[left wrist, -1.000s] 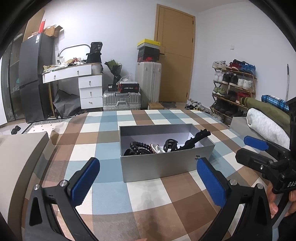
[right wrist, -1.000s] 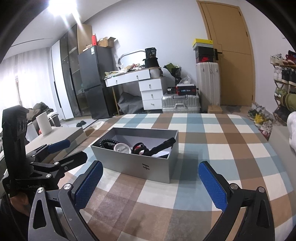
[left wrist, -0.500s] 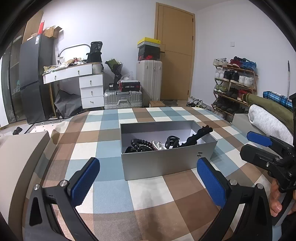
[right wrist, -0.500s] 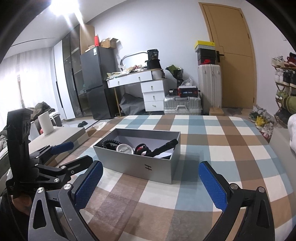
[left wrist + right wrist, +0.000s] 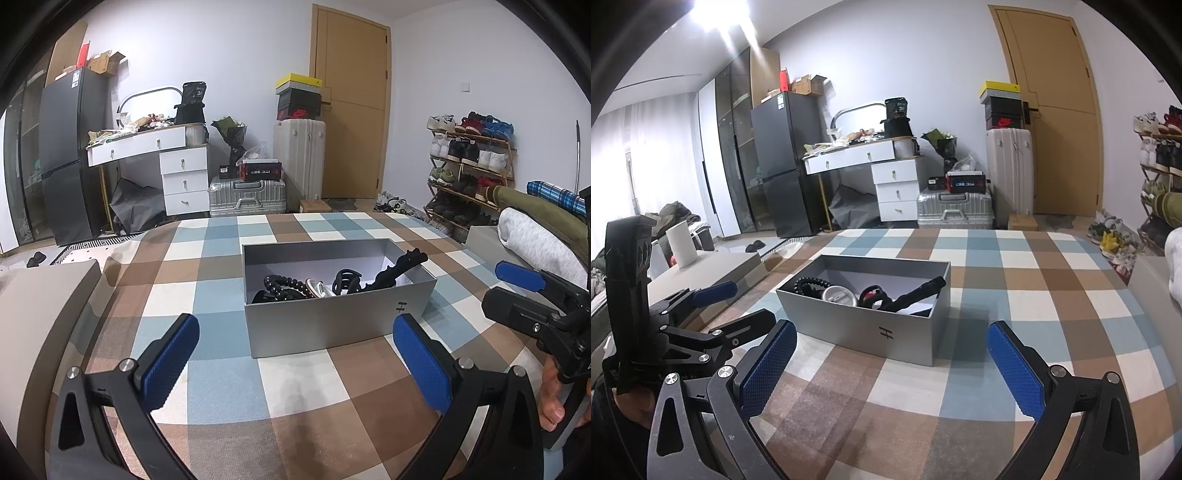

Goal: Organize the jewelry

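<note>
Matt grey box [image 5: 332, 325], checked cloth cover [image 5: 221, 384] (woven), glossy beads [image 5: 282, 284]

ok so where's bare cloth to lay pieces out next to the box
Bare checked cloth lies right of the grey box and between it and both open grippers. The box's inside is crowded with black beads and clips.

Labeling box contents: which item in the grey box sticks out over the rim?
The long black hair clip: it leans on the grey box wall, its tip above the rim. The bead bracelet and black claw clip lie inside.
</note>
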`<state>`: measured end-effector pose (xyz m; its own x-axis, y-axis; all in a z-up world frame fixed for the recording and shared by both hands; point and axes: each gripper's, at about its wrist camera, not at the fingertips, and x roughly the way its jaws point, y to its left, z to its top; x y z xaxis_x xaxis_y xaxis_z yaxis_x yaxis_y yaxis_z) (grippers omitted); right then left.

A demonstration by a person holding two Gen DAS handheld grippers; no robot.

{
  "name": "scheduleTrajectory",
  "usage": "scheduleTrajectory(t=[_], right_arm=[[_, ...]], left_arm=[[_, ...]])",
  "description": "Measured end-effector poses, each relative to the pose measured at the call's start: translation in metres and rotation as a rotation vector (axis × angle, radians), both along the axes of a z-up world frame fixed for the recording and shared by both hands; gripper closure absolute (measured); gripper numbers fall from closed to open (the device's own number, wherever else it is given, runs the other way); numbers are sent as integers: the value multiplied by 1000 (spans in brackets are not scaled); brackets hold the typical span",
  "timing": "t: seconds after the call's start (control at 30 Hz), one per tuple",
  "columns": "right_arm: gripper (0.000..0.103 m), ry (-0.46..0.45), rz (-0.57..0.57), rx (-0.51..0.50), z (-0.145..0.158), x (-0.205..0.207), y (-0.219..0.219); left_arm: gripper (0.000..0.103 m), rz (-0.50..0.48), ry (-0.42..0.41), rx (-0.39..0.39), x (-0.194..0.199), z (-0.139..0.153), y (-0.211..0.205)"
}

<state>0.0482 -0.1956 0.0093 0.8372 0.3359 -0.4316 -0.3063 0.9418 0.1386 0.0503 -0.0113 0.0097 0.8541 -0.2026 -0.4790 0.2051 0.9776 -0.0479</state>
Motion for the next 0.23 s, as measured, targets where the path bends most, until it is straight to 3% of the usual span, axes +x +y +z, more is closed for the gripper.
scheduleTrajectory(t=[0.23], right_arm=[[0,-2,-1,-1,0,0,0]], left_arm=[[1,-1,0,0,0,0,0]])
